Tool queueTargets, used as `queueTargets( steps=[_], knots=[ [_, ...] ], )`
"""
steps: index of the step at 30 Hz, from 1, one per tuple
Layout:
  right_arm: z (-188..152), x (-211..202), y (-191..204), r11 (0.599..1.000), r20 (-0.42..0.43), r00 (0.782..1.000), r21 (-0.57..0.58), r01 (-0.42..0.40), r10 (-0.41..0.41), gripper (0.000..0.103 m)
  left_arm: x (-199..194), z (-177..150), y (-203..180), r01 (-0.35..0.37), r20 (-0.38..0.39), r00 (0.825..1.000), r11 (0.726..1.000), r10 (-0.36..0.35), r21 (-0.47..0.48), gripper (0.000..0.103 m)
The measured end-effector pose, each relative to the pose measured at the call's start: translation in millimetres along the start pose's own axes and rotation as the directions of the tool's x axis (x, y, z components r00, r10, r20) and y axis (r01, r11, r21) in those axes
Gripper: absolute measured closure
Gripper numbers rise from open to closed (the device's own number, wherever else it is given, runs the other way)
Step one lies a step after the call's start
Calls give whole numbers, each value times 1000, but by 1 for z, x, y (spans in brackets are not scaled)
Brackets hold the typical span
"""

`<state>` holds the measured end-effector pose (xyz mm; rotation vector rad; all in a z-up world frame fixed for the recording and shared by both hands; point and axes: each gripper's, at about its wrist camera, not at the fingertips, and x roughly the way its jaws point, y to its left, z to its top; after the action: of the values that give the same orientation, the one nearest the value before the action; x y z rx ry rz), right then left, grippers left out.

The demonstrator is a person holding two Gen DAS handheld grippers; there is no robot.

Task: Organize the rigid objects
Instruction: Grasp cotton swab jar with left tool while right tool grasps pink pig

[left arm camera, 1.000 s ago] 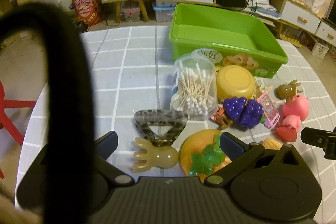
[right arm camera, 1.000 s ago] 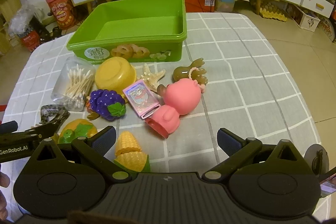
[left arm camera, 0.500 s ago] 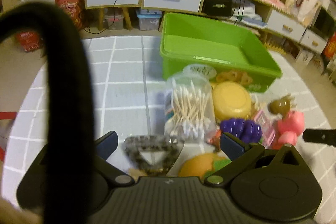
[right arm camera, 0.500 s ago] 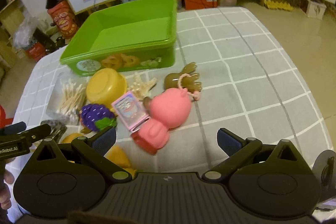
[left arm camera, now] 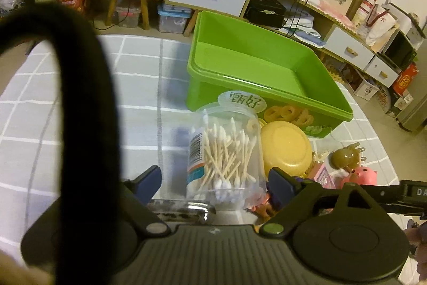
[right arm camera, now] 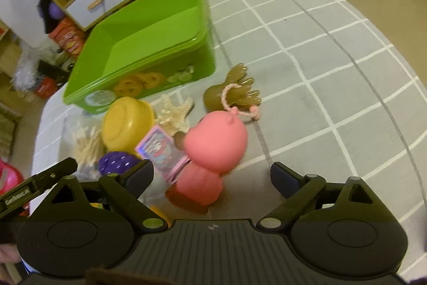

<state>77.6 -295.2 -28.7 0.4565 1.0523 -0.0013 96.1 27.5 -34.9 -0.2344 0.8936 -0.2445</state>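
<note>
Where left gripper (left arm camera: 214,182) closes, swab jar (left arm camera: 224,151) — upright.

The swab jar (left arm camera: 224,154) stands on the desk (left arm camera: 138,124) between the fingers of the left tongs (left arm camera: 213,178), nearer the right one. Beyond it sits the bin (left arm camera: 267,76), and right of the jar, in front of the bin, the bowl (left arm camera: 285,148). The pig (right arm camera: 213,148) lies between the fingers of the right tongs (right arm camera: 212,172), with the card (right arm camera: 160,151) at its left and the squid (right arm camera: 232,95) beyond it.
</note>
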Motion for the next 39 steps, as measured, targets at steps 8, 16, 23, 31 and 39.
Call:
queueTargets(
  steps=[8, 16, 23, 31, 39],
  knots=[
    [6, 15, -9, 999, 9, 999, 44, 30, -31, 20, 15, 0, -2, 16, -5, 1000, 999, -17, -32, 62],
    [6, 15, -6, 1000, 3, 1000, 23, 19, -19, 43, 18, 0, -1, 19, 11, 1000, 998, -18, -58, 62],
    [6, 9, -8, 1000, 5, 1000, 27, 15, -15, 45, 15, 0, 1, 12, 20, 1000, 997, -10, -83, 63],
    [10, 1, -10, 999, 26, 1000, 55, 2, -3, 46, 3, 5, 8, 33, 36, 999, 991, -28, -129, 63],
    [22, -14, -2, 994, 67, 996, 89, -62, 56, 46, -10, 11, 7, 43, 61, 998, 989, -34, -145, 63]
  ],
)
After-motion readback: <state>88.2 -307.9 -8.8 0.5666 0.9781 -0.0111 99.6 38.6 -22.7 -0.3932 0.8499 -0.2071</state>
